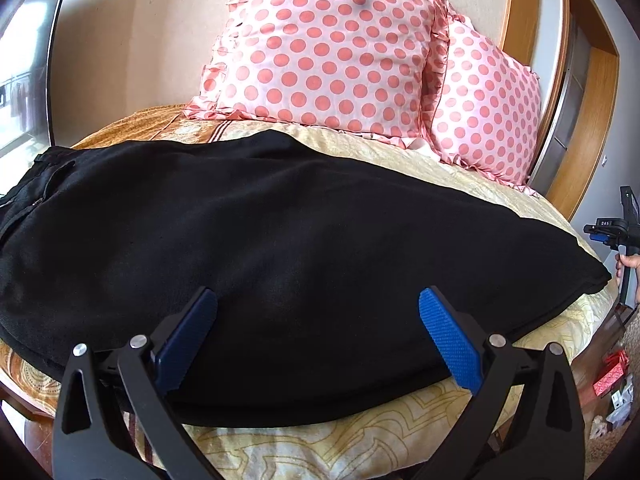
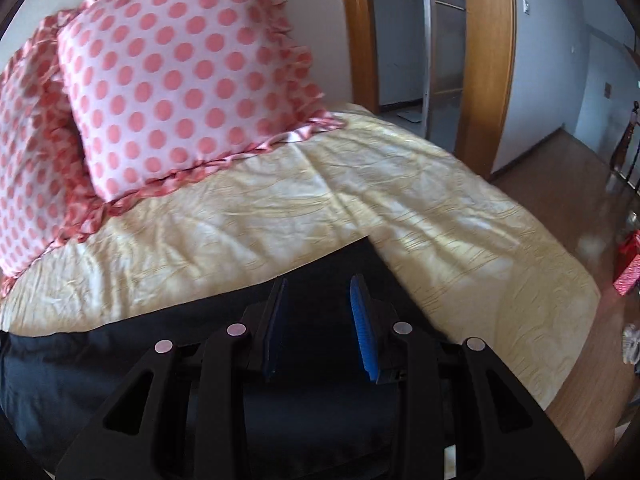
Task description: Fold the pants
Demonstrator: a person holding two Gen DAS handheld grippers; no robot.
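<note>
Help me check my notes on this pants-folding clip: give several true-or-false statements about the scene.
1. The black fabric pants lie spread on the yellow patterned bedspread. True.
2. The left tool is clamped shut on the pants. False: its jaws stand wide open.
3. Two pink polka-dot ruffled pillows sit at the head of the bed. True.
4. The pillows rest on top of the pants. False: they lie beyond them, apart.
5. The right tool has open jaws. True.

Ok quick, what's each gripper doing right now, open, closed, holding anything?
Left gripper: open wide, over the black pants, holding nothing.
Right gripper: open, narrower gap, above the pants' end, nothing between its fingers.
</note>
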